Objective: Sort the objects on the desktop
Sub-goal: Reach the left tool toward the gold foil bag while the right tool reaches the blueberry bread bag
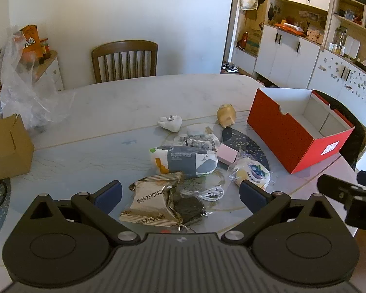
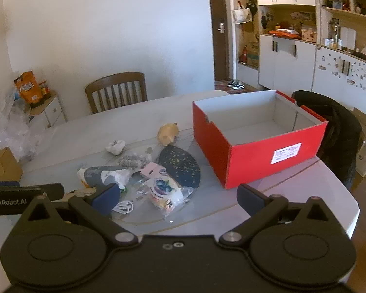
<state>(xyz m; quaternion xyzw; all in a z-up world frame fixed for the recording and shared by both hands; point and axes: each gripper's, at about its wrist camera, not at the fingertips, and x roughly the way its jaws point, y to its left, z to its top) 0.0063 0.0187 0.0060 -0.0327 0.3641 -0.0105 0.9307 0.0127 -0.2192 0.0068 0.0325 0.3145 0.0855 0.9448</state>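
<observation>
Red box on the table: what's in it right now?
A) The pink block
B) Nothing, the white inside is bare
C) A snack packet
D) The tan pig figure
B. The right wrist view looks down into the red box and shows only its bare white floor and walls; the pink block, tan pig figure and snack packets all lie on the table outside it.

A brown wooden chair stands behind the worktop; crumpled clear plastic bag at left; white cabinets line the right wall.
</observation>
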